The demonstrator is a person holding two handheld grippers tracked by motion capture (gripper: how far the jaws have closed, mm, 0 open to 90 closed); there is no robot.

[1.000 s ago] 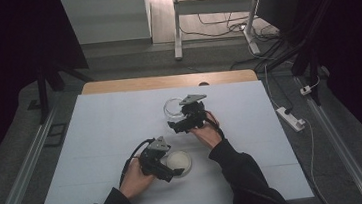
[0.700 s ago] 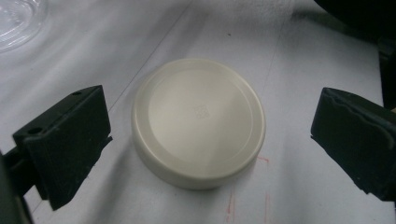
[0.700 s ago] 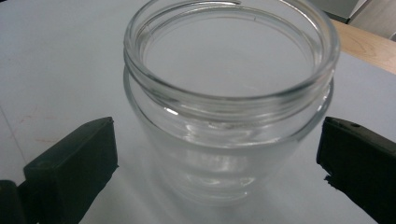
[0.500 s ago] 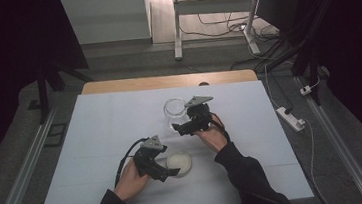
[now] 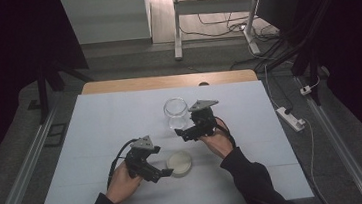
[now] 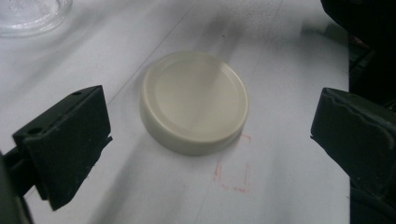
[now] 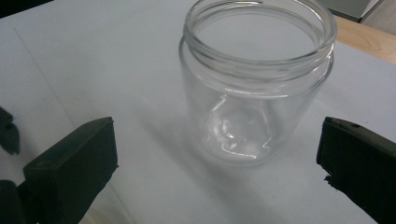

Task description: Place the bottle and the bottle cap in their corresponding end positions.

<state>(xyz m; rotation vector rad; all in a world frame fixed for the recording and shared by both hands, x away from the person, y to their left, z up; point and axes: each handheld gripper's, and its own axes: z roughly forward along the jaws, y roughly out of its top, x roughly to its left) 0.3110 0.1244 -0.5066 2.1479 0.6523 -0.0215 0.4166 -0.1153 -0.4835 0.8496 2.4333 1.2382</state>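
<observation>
Left gripper (image 6: 210,140) jaws wide apart, nothing held; cream lid (image 6: 194,101) lies flat between and just ahead of them, mid-frame in the left gripper view, untouched; right gripper (image 7: 219,163) jaws also spread, empty; glass jar (image 7: 257,79) stands upright and uncapped ahead of them, centre-right of the right gripper view; white table (image 5: 101,125) under both; step looks like approach before grasp; next probably calls for closing on the lid's rim and steadying the jar.

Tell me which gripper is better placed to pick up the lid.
Left. The left gripper is open with the cream lid just ahead between its jaws; the right gripper faces the glass jar instead.
</observation>
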